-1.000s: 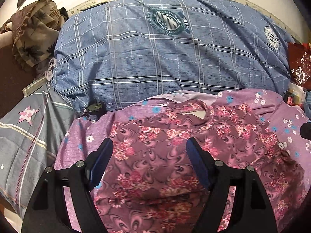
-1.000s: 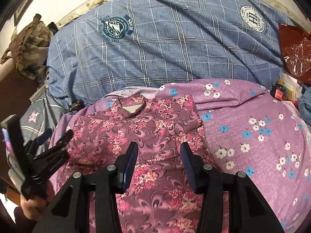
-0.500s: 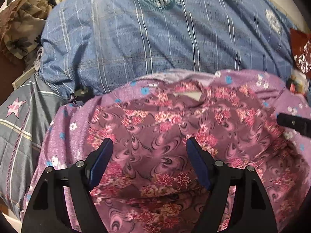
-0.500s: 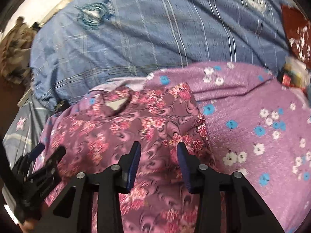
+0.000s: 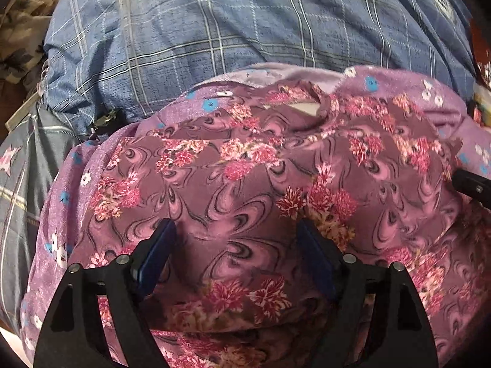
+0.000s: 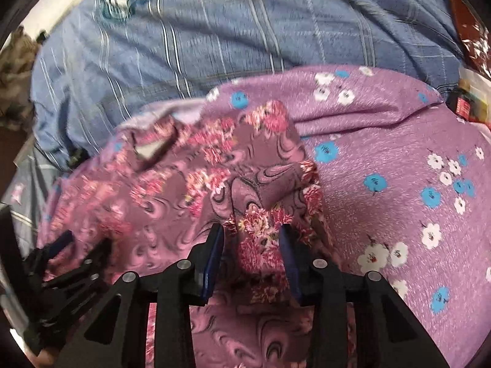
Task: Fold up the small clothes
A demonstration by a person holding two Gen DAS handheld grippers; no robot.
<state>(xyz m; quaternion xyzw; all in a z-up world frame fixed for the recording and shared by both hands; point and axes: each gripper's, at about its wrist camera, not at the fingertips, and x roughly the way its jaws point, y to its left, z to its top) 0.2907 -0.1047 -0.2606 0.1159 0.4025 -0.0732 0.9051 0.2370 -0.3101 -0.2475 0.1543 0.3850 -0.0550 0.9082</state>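
Bed with purple flower-print fleece blanket (image 6: 399, 141); mauve floral-and-swirl garment (image 5: 245, 184) laid flat on it.

Surface: the blanket covers the bed; a large blue plaid quilt (image 5: 245, 30) is heaped at 12 o'clock, touching its far edge. Grey star-print bedding (image 5: 18, 184) at 9 o'clock; brown patterned cloth (image 5: 21, 30) at 10 o'clock; dark red foil bag (image 6: 466, 30) at 2 o'clock. Garment at centre, neckline toward 12. Left gripper (image 5: 236, 254) spread wide, fabric between the jaws, unpinched. Right gripper (image 6: 250, 254), jaws lately narrowing, half closed around a raised fold at the garment's right edge; contact cannot be told.
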